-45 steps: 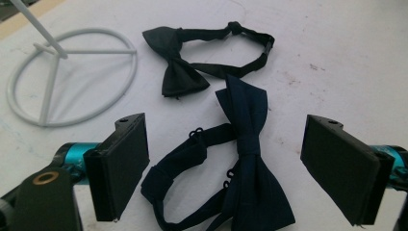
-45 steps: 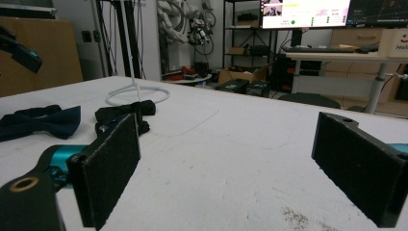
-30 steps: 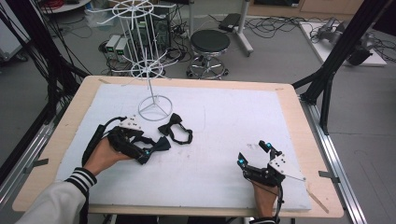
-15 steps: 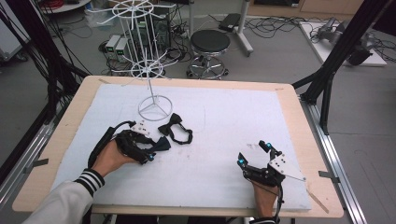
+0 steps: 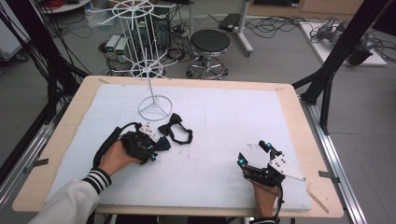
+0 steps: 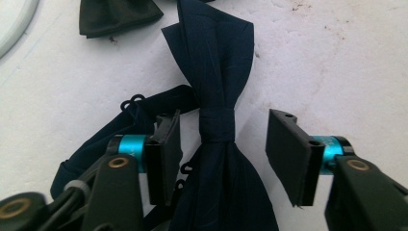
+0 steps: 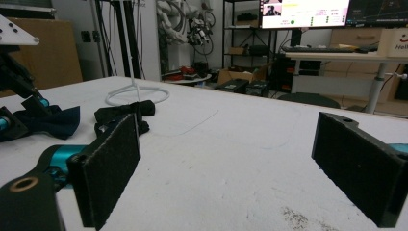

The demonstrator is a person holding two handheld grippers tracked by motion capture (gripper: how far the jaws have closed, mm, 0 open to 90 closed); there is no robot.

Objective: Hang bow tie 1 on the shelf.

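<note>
Navy bow tie (image 6: pixel 219 144) is straddled at its knot by left gripper (image 6: pixel 223 144), long axis running between the jaws. Jaws have just been closing, half-narrowed, pads not yet touching. Right gripper (image 7: pixel 231 159) is held wide and empty, well apart from the tie

Left tool (image 6: pixel 223 156) poised over a navy bow tie (image 6: pixel 216 96) on the white table (image 6: pixel 337 62), jaws just closing, either side of the knot, a gap remaining on the right. Strap looped behind left jaw. Black bow tie (image 6: pixel 118 14) beyond.

high view: above my side, looking forward-down over the table (image 5: pixel 60 140) | left gripper view: close, straight down | right gripper view: low, level | shared: navy bow tie (image 6: pixel 219 144)
</note>
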